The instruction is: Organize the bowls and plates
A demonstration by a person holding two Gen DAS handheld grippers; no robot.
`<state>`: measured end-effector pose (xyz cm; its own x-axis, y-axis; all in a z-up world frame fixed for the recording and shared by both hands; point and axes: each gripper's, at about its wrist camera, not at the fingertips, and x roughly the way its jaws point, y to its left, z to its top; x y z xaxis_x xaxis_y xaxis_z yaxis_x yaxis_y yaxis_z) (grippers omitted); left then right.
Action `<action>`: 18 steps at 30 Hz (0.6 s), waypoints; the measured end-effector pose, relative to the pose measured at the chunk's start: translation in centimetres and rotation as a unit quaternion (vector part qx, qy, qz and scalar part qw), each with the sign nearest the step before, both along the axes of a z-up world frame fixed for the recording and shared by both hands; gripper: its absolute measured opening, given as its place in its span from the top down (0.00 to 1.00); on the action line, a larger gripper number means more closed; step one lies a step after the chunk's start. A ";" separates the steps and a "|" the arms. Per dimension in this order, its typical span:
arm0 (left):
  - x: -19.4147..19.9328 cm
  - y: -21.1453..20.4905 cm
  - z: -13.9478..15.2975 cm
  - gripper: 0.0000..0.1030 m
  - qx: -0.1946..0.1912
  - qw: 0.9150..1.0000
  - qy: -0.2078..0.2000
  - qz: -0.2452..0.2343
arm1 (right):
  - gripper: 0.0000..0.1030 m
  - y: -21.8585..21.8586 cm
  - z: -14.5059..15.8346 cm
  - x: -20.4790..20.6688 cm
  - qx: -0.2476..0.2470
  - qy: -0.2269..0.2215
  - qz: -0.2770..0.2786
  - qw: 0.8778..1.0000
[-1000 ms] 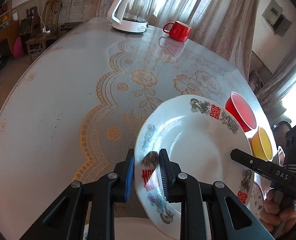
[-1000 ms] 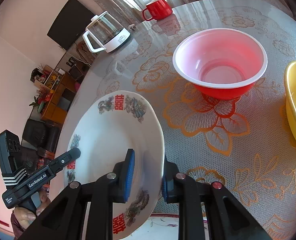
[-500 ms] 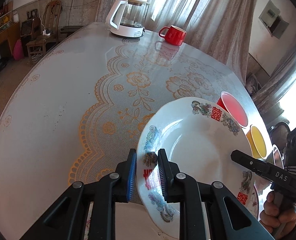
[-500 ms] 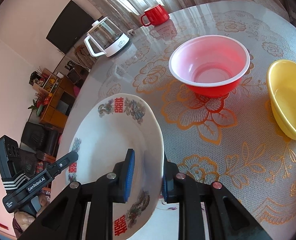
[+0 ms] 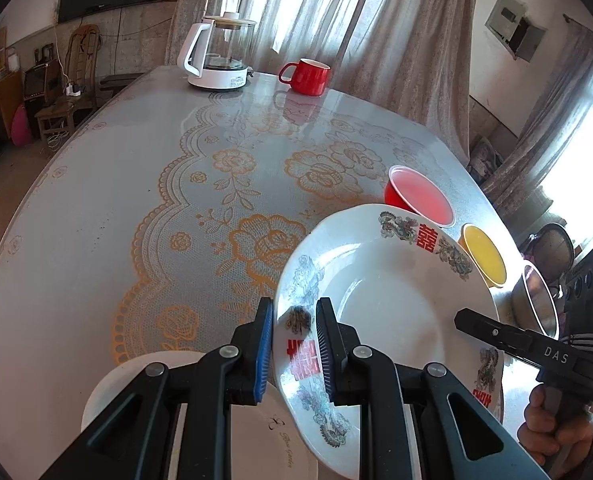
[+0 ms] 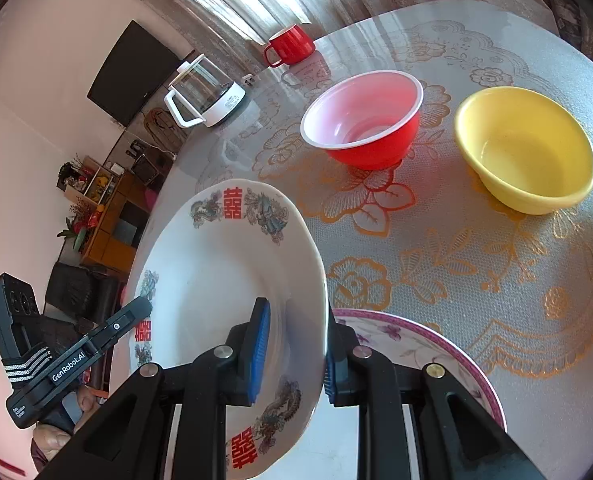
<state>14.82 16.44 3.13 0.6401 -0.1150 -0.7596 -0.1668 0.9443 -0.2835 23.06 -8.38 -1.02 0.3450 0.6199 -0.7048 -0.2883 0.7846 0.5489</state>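
We grip plate [image 5: 392, 308] w/ both: L gripper [image 5: 294, 344] clamped on its rim | R gripper [image 6: 296, 350] clamped on opp rim | plate tilted, off tabletop [image 5: 108, 208], above near edge | bowls [image 6: 366, 118] near R edge.

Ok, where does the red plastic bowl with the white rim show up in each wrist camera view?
Left wrist view: the red plastic bowl sits right of centre, just beyond the far rim of the held white plate.
Right wrist view: the bowl is upper centre, left of the yellow bowl.
Shared landmark: the red mug at the table's far edge.
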 end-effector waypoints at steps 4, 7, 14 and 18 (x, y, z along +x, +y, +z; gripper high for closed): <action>-1.1 -1.1 0.1 0.80 -0.006 1.000 -0.004 -0.010 | 0.78 -1.2 0.2 -1.3 0.004 -0.004 -0.007 1.000; -2.2 -2.0 0.2 0.80 -0.007 1.000 -0.007 -0.020 | 0.78 -2.4 0.1 -2.4 0.009 -0.002 -0.013 1.000; -4.2 -5.1 0.4 0.80 0.009 0.999 -0.020 -0.045 | 0.78 -4.9 -0.1 -4.8 0.011 0.001 -0.032 0.999; -4.6 -6.2 -0.4 0.80 0.000 0.998 -0.012 -0.055 | 0.78 -6.2 -0.5 -5.8 0.005 0.005 -0.045 0.999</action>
<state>10.24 10.21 2.76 0.6411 -0.1860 -0.7446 -0.0558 0.9563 -0.2870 17.29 -14.54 -1.56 0.3932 0.5936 -0.7022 -0.2117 0.8016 0.5591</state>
